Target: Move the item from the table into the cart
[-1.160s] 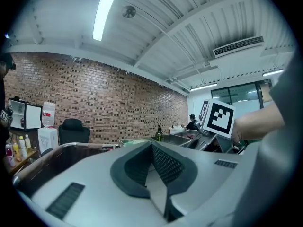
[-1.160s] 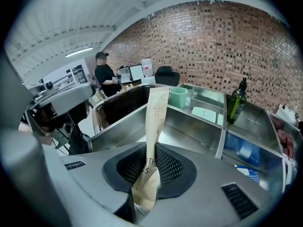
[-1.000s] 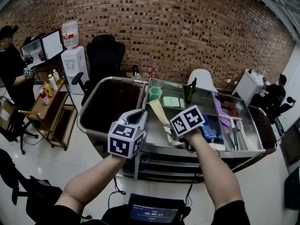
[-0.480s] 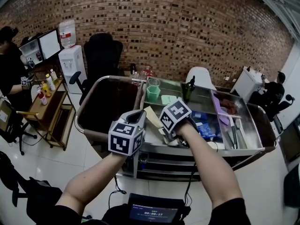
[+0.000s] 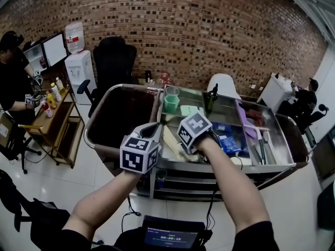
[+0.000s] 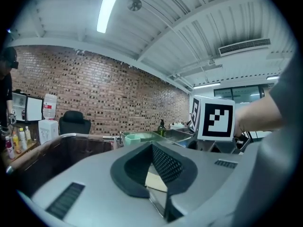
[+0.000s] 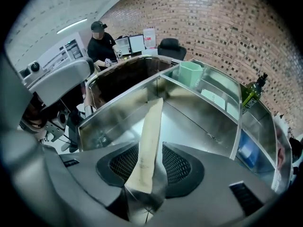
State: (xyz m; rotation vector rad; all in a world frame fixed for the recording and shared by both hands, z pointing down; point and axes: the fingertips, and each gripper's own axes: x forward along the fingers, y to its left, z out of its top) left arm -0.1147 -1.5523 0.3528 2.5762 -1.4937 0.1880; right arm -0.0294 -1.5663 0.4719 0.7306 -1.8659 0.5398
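Right gripper [image 7: 150,151] is hanging over the cart [image 5: 235,166], pointing steeply down into the steel compartment [image 7: 194,117] at centre of the head view. Its jaws are standing fairly wide, having just been opening. The tan strip [image 7: 151,122] is still lying between them, but neither pad appears to be pressing on it. The strip's far end is resting on the compartment floor near the divider, below the green cup [image 7: 191,74]; its near end is sitting low in the jaw throat. Left gripper [image 6: 151,148] is hovering at lower left of the head view with its tips meeting, gripping nothing. Risk, as I judge it: the near end may be hanging on one pad, so a lift straight up could drag the strip back out or flip it over the front rim. A sideways pull could also push it across the divider. Against the earlier head view, the right marker cube is sitting further left and the strip is lying flatter and lower in the compartment. The left gripper is showing no real shift.
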